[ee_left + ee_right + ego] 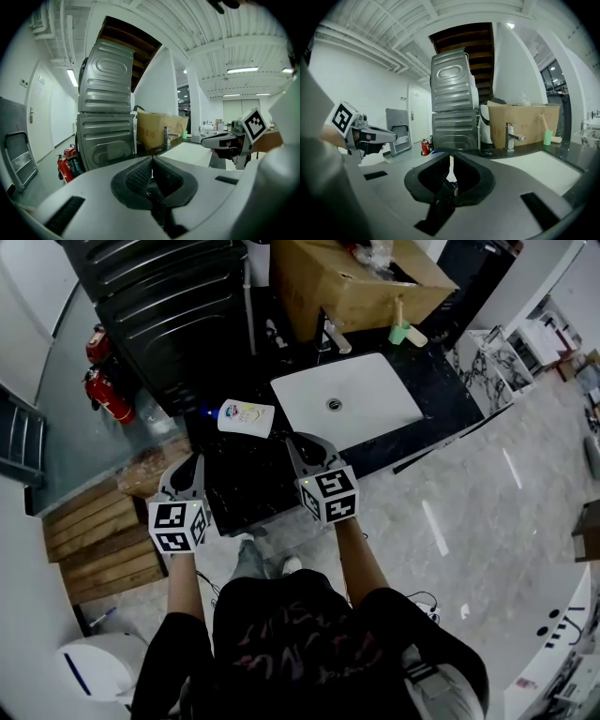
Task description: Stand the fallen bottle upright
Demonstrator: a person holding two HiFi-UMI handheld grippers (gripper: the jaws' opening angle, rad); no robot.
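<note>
The fallen bottle (246, 416), white with a blue cap and a colourful label, lies on its side on the black counter (239, 484), just left of the white sink basin (375, 418). My left gripper (194, 461) hangs over the counter's near left part, below and left of the bottle, with its jaws shut on nothing (152, 159). To the bottle's lower right, my right gripper (298, 440) is beside the basin's near corner. Its pads meet with nothing between them (450, 160). Neither gripper touches the bottle.
Stacked dark metal appliances (169, 296) stand behind the counter at left, and a cardboard box (356, 277) at the back. A tap (333, 336) and a green cup (400, 332) are behind the basin. Red fire extinguishers (108, 395) and wooden pallets (103, 540) are on the floor at left.
</note>
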